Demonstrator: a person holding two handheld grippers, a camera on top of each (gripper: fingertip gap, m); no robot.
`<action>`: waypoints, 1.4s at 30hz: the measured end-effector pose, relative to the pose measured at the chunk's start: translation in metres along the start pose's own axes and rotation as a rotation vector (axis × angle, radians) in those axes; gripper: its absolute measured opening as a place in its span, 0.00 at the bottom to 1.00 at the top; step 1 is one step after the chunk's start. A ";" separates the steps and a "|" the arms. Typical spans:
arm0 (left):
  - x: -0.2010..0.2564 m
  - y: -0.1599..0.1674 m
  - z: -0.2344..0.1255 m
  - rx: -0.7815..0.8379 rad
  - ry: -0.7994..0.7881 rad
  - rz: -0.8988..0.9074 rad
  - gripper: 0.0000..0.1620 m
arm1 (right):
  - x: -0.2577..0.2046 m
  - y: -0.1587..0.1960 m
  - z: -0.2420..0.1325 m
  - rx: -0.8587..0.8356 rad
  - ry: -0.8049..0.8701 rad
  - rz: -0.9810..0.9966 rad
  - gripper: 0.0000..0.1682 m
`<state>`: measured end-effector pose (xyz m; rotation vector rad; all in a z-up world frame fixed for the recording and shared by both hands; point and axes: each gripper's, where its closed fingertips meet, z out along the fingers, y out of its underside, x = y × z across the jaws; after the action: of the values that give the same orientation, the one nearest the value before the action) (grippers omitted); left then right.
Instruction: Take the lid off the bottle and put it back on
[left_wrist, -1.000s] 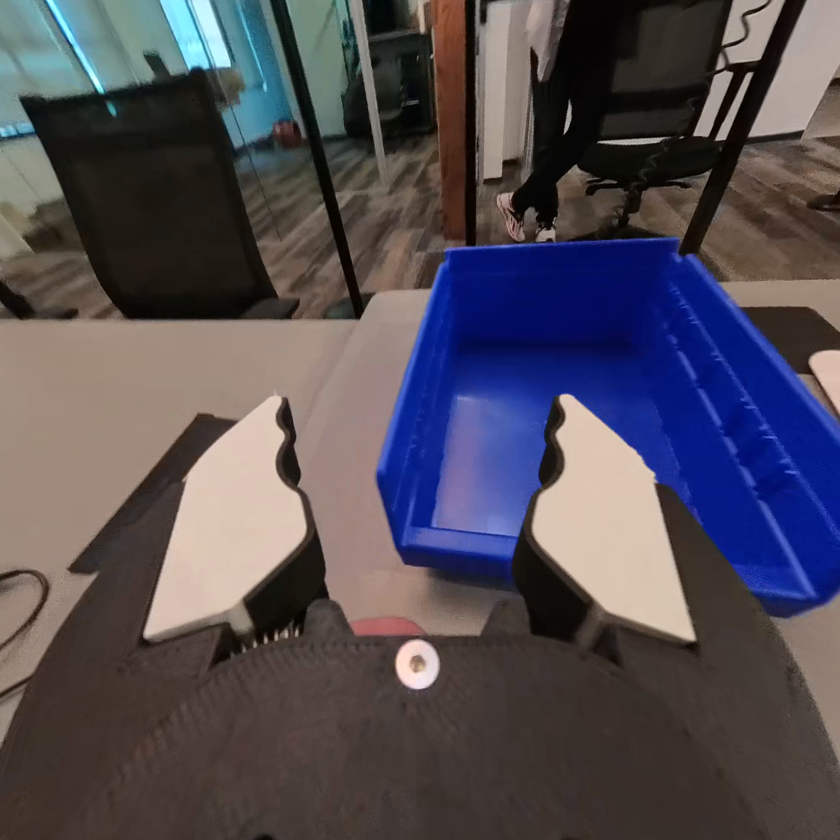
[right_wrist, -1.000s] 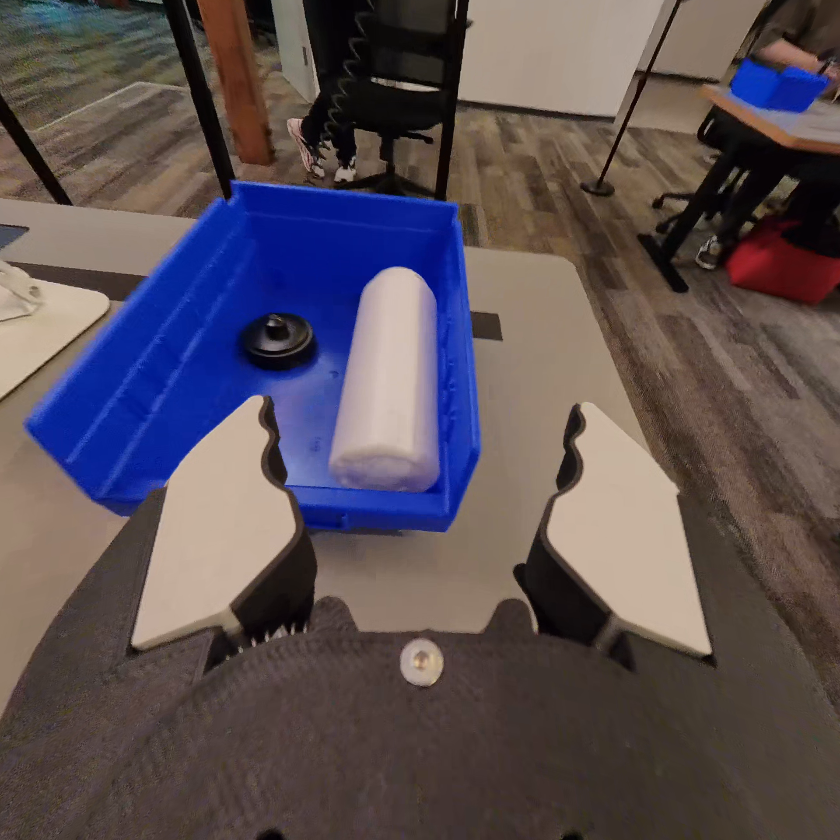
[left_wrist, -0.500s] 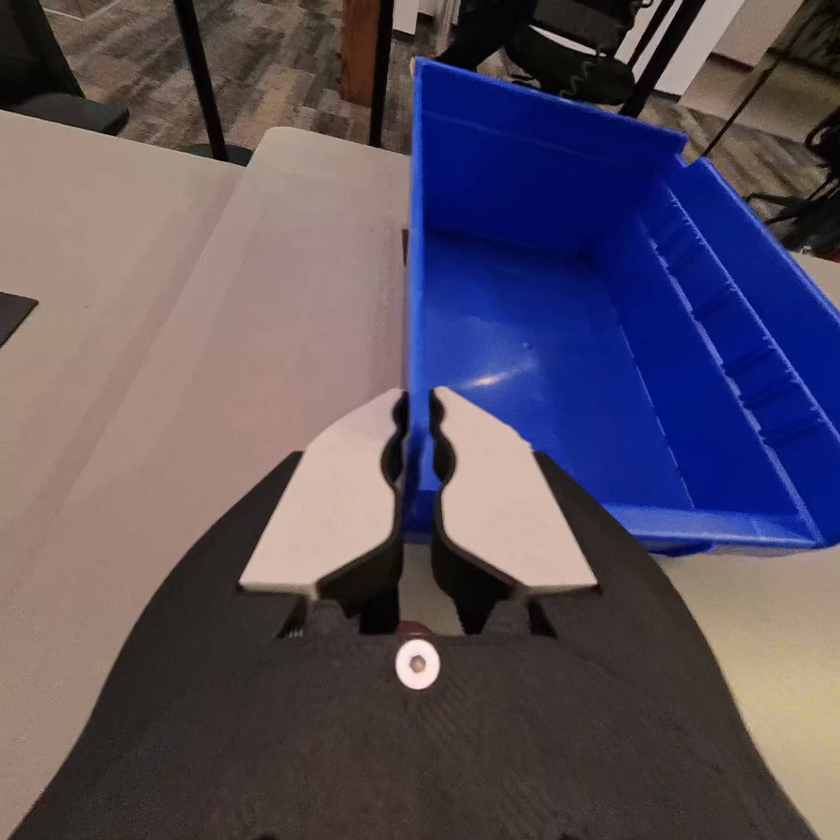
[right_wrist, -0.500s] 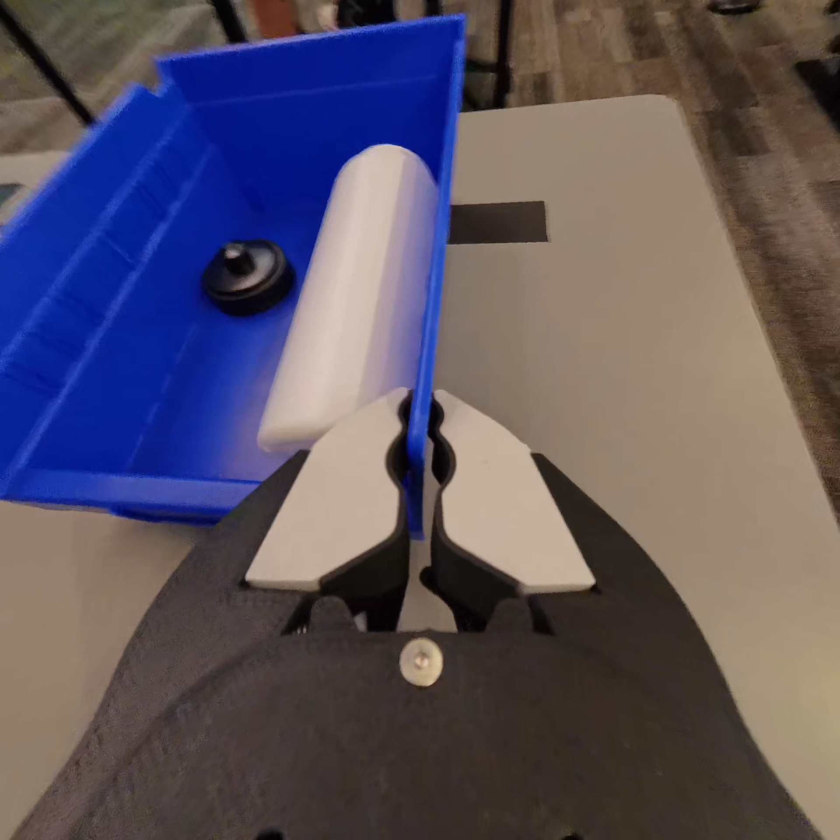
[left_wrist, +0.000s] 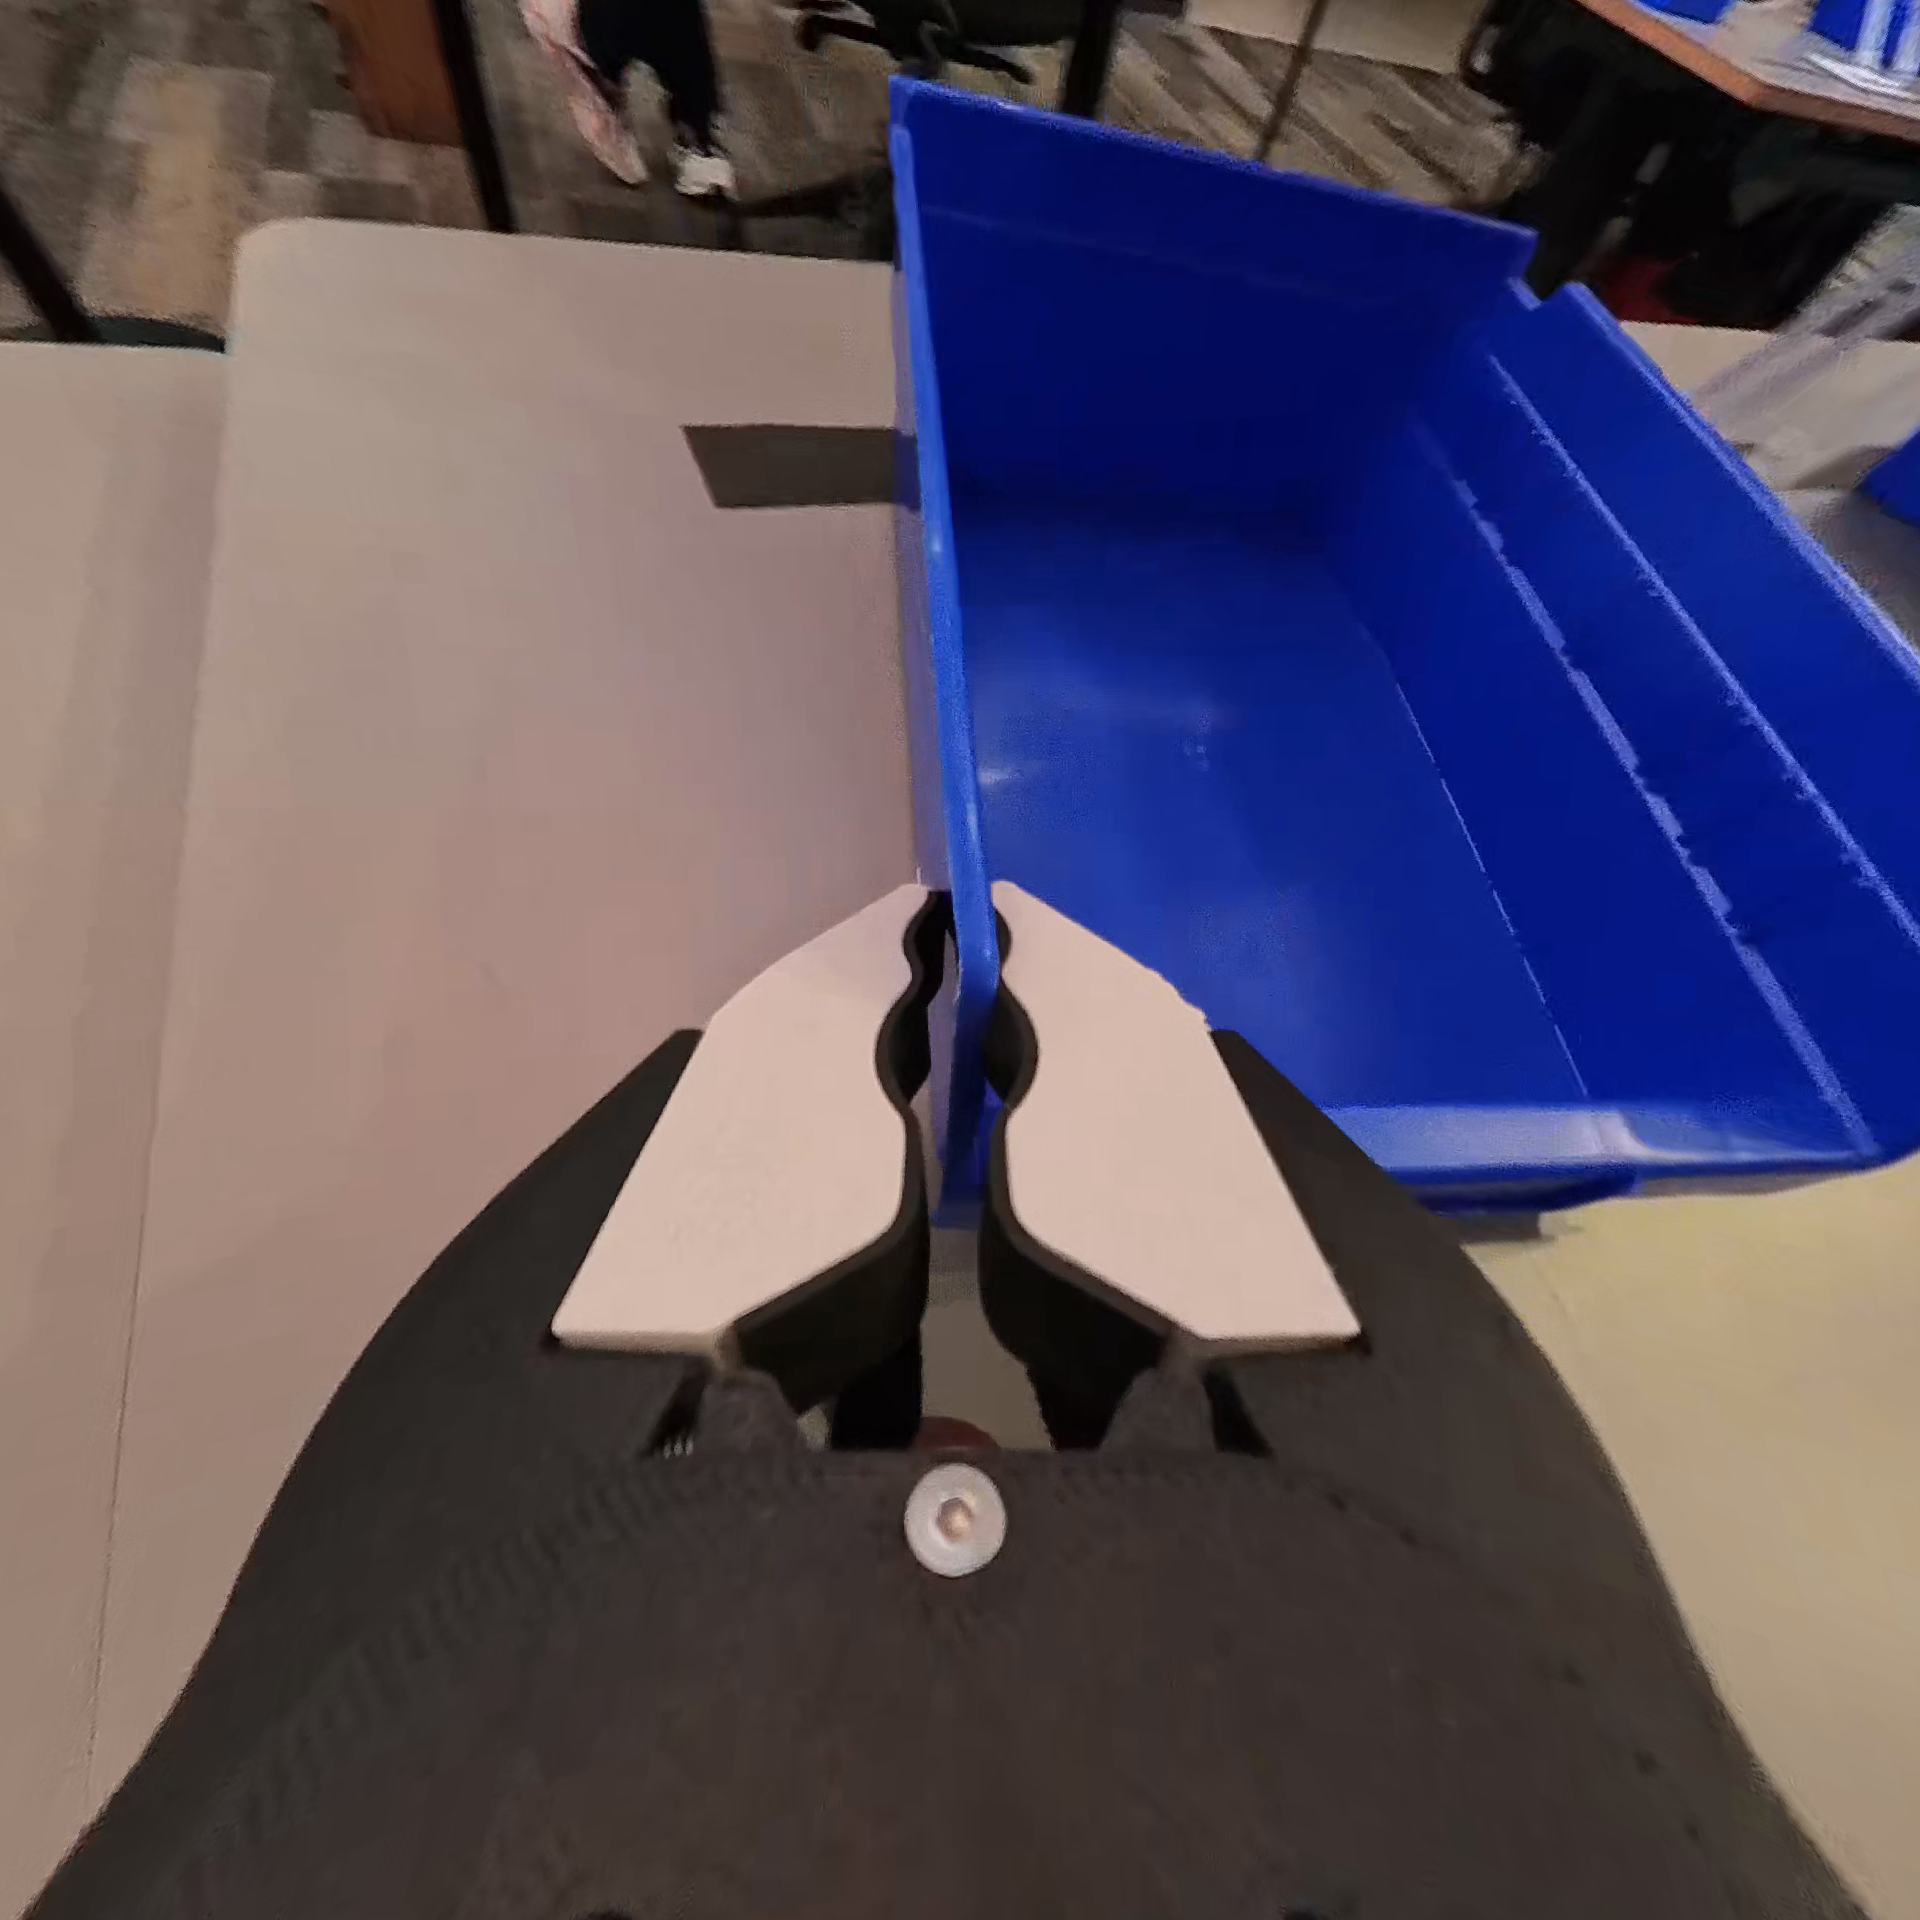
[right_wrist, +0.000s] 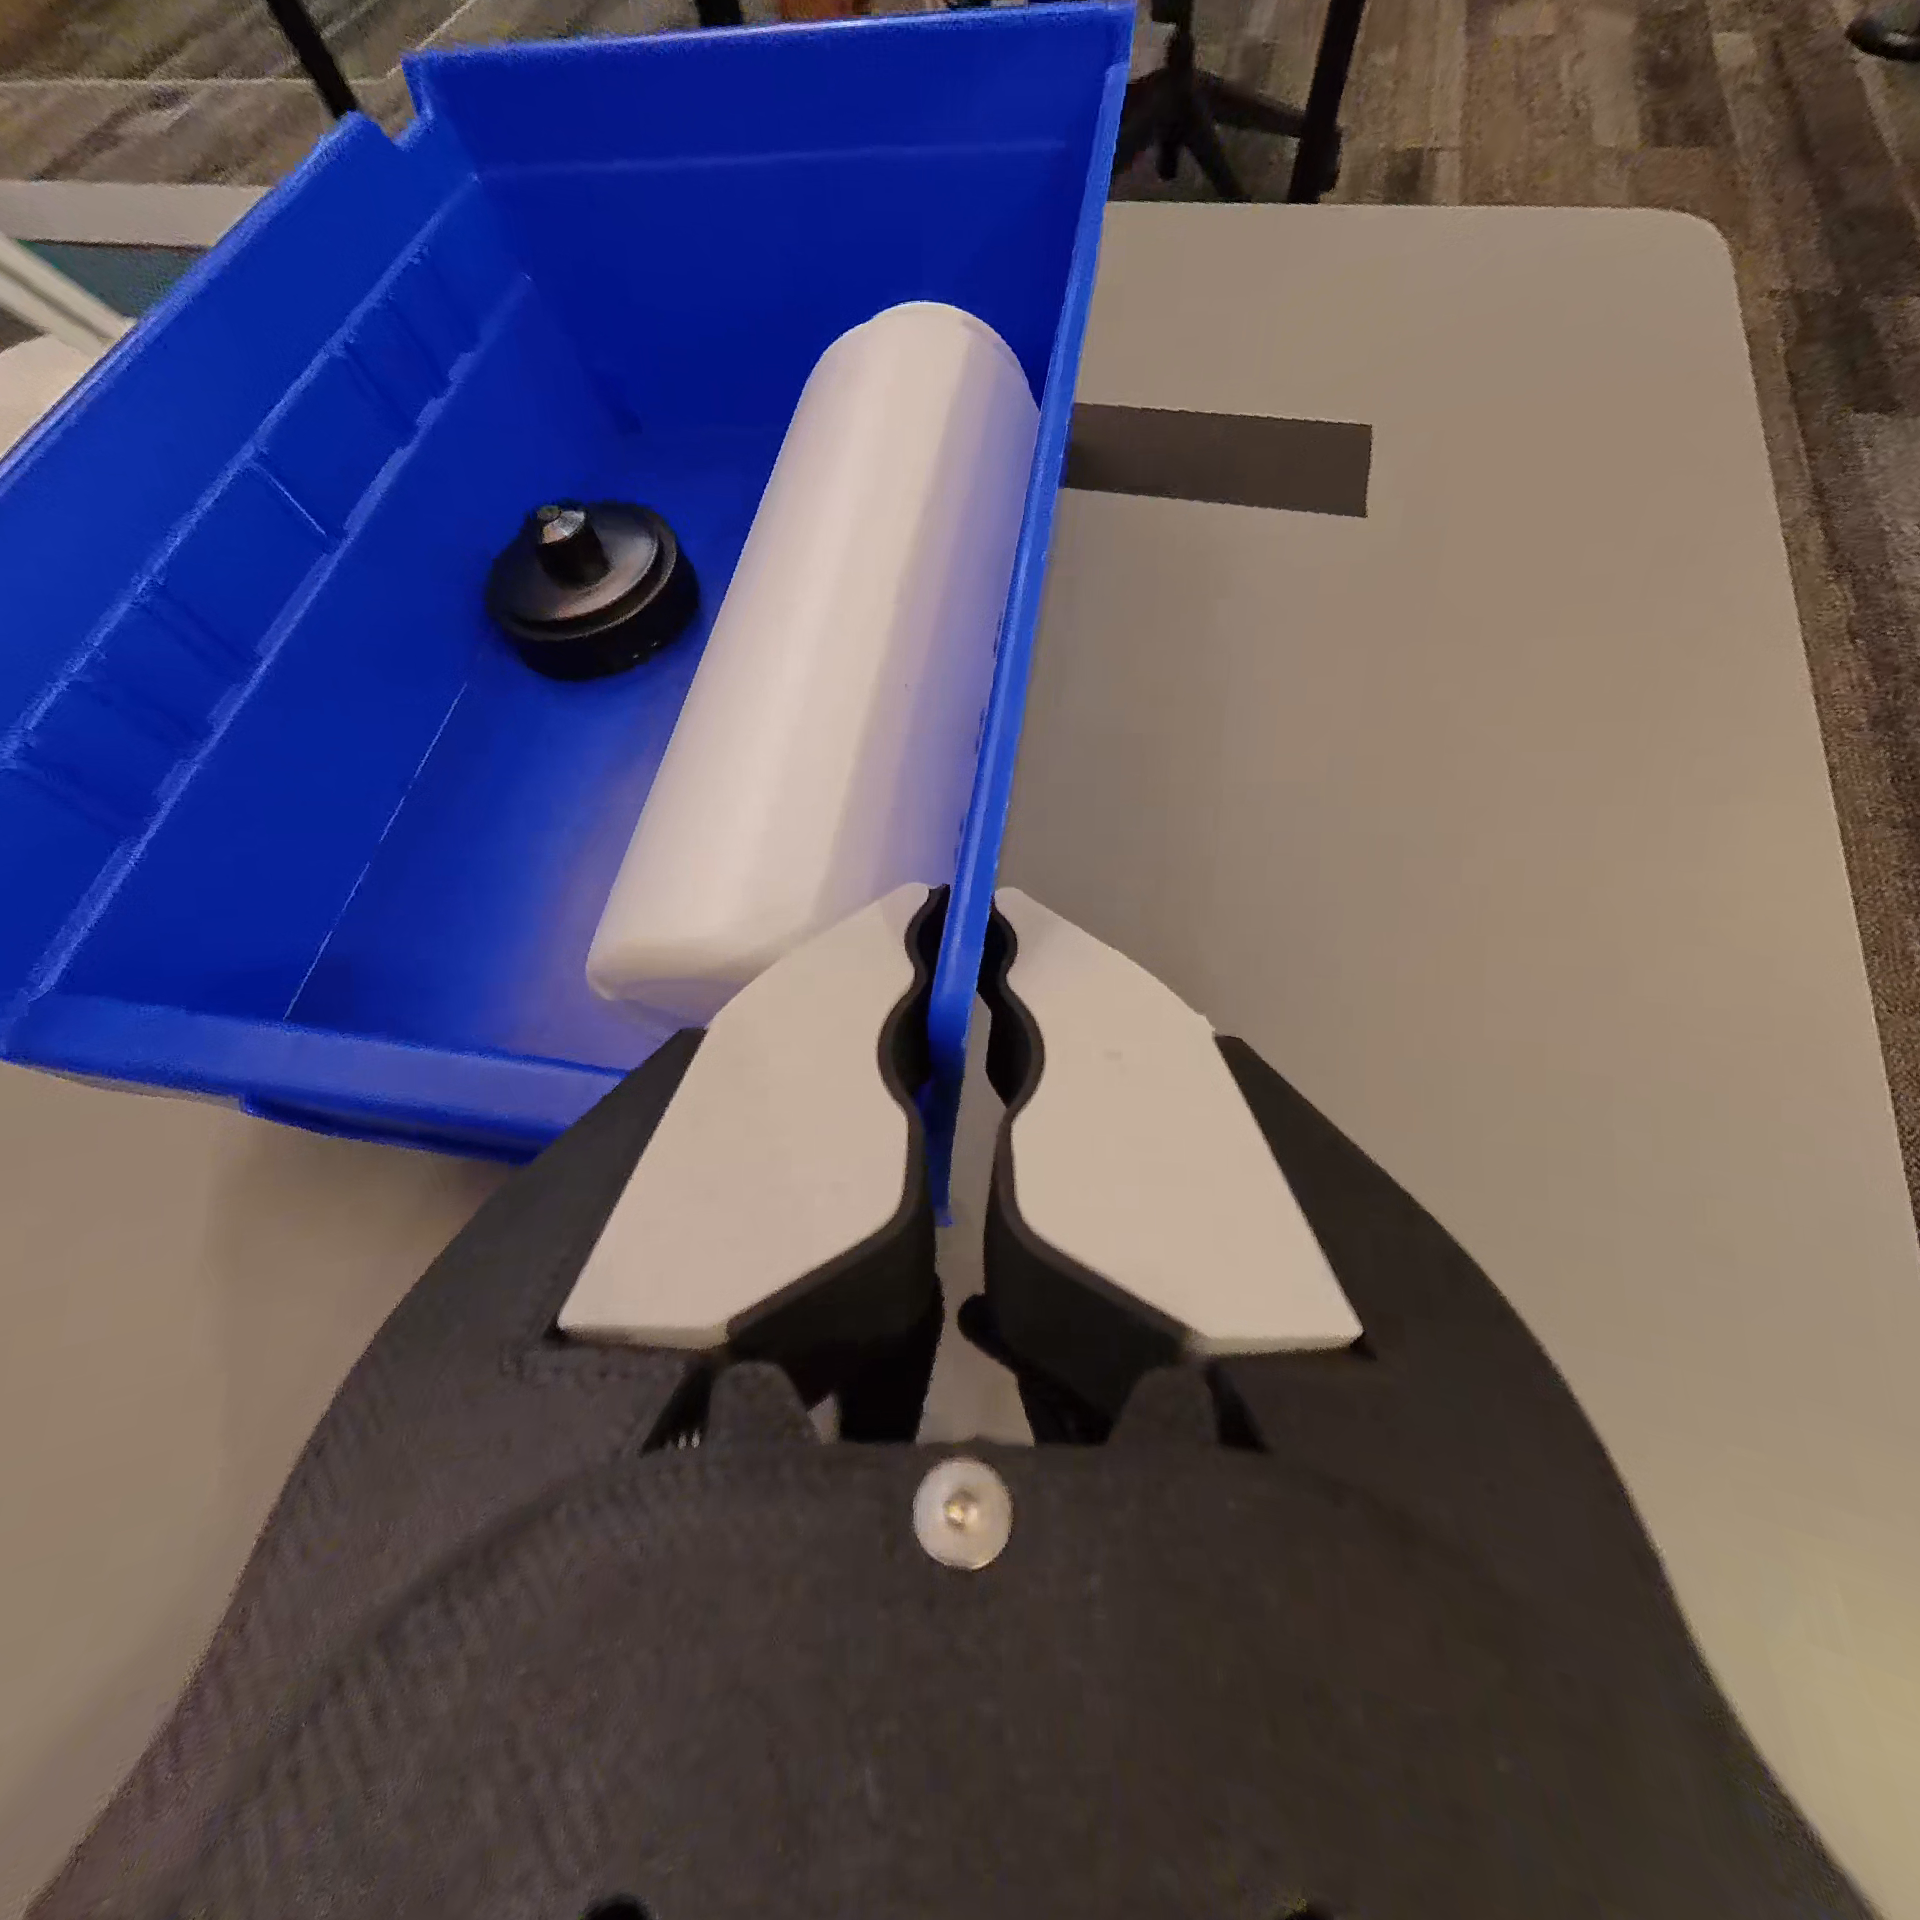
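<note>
Blue bin (right_wrist: 260, 727), each side wall pinched by a closed tool, left tool (left_wrist: 961, 914) and right tool (right_wrist: 961, 904); beyond the right tool lie a white bottle (right_wrist: 831, 665) and black lid (right_wrist: 587, 587).

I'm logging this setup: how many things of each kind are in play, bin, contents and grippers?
Blue bin: 1
White bottle, lying in the bin: 1
Black lid, off the bottle: 1
Grippers, left and right, each clamped on a bin wall: 2
Total: 5

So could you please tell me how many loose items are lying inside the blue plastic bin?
2: a white cylindrical bottle lying on its side against the bin's right wall, and a black round lid on the floor left of it. Nothing else shows.
</note>
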<state>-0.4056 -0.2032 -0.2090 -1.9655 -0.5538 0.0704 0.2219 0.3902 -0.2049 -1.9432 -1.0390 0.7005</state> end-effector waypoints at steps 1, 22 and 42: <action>0.004 0.004 -0.007 -0.008 0.039 0.002 0.03 | -0.002 0.003 -0.004 0.000 -0.019 -0.010 0.03; 0.196 0.099 -0.108 -0.260 0.844 0.237 0.04 | -0.119 0.031 -0.028 -0.070 -0.610 -0.259 0.02; 0.306 0.092 -0.083 -0.357 0.972 0.287 0.41 | -0.251 -0.047 0.032 -0.030 -0.749 -0.295 0.40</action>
<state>-0.0768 -0.1799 -0.1923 -2.1105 0.3774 -0.8116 0.0507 0.2036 -0.1579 -1.5075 -1.7422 1.2841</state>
